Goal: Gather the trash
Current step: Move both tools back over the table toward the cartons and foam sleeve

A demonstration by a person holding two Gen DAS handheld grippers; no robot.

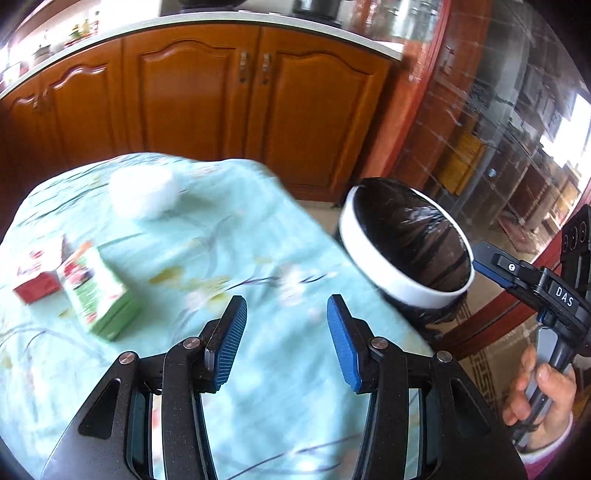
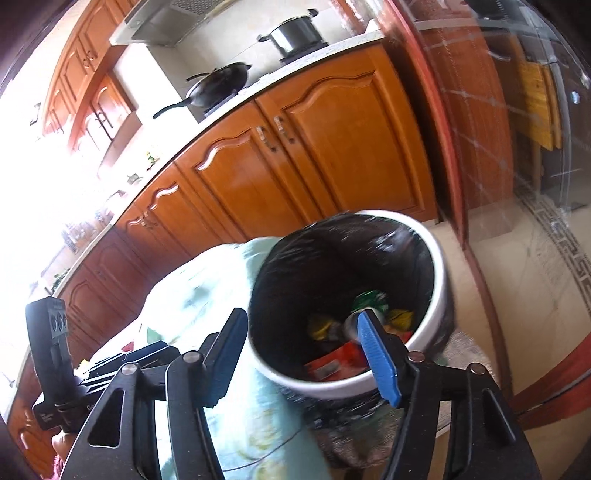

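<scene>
In the left wrist view, my left gripper [image 1: 286, 326] is open and empty above a table with a light blue floral cloth [image 1: 229, 258]. On the cloth lie a green box [image 1: 101, 295], a red and white box [image 1: 35, 278] and a white crumpled wad [image 1: 144, 194]. A white bin with a black liner [image 1: 402, 240] stands at the table's right edge. In the right wrist view, my right gripper [image 2: 301, 347] is open and empty over the bin [image 2: 436, 266], which holds several wrappers [image 2: 343, 360].
Orange wooden cabinets [image 1: 207, 99] run behind the table under a white counter. A glass sliding door with a red frame [image 2: 517, 147] is on the right. A wok [image 2: 218, 88] and a pot [image 2: 295, 33] sit on the stove.
</scene>
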